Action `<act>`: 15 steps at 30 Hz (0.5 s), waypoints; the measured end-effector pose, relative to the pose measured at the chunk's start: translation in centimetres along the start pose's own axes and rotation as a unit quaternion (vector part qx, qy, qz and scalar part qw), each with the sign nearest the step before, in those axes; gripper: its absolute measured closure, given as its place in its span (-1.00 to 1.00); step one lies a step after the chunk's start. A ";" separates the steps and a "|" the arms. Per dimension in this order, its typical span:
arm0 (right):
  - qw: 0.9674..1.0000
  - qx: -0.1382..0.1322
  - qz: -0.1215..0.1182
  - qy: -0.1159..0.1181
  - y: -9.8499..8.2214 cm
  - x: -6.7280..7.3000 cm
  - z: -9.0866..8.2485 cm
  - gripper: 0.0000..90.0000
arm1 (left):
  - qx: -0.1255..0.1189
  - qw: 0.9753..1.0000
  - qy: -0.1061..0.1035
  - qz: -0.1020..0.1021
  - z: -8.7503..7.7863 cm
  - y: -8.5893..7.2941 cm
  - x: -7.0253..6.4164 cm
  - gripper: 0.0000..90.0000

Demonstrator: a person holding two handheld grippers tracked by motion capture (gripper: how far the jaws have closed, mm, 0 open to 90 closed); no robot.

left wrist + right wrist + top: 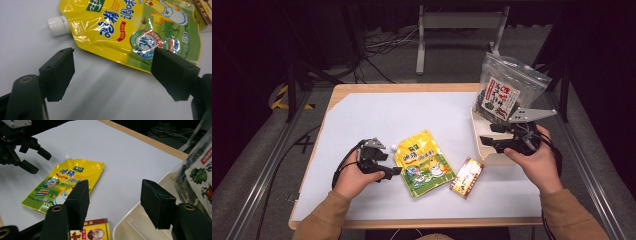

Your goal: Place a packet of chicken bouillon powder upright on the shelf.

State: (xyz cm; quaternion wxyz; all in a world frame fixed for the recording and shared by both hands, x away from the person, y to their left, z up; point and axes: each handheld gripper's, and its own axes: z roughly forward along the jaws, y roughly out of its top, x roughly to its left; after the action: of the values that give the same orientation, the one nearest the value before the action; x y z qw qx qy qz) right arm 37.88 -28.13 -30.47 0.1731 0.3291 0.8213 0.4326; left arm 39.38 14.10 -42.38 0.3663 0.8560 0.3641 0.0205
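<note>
White-topped table point(377, 117): seaweed bag point(504, 92) already in tray point(479, 142) (judging so); yellow spout pouch point(424, 162), small box point(467, 177) remaining. Left gripper point(393, 170) open beside pouch, right gripper point(486, 141) open, empty.

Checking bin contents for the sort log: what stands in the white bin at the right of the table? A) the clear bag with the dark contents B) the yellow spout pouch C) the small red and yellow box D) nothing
A: the clear bag stands upright in the white bin, while the yellow spout pouch and the small box lie flat on the table sheet.
</note>
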 end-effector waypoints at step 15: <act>0.999 0.011 -0.008 0.044 -1.1 2.2 3.9 -0.12 | 0.004 1.000 -0.020 -0.021 1.3 0.1 0.2 -0.61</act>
State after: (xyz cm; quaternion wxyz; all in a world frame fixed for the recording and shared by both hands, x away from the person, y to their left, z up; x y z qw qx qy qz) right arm 38.12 -24.71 -33.59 0.1363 0.3049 0.8356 0.4362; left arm 40.00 13.37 -43.32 0.3705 0.8498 0.3749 -0.0058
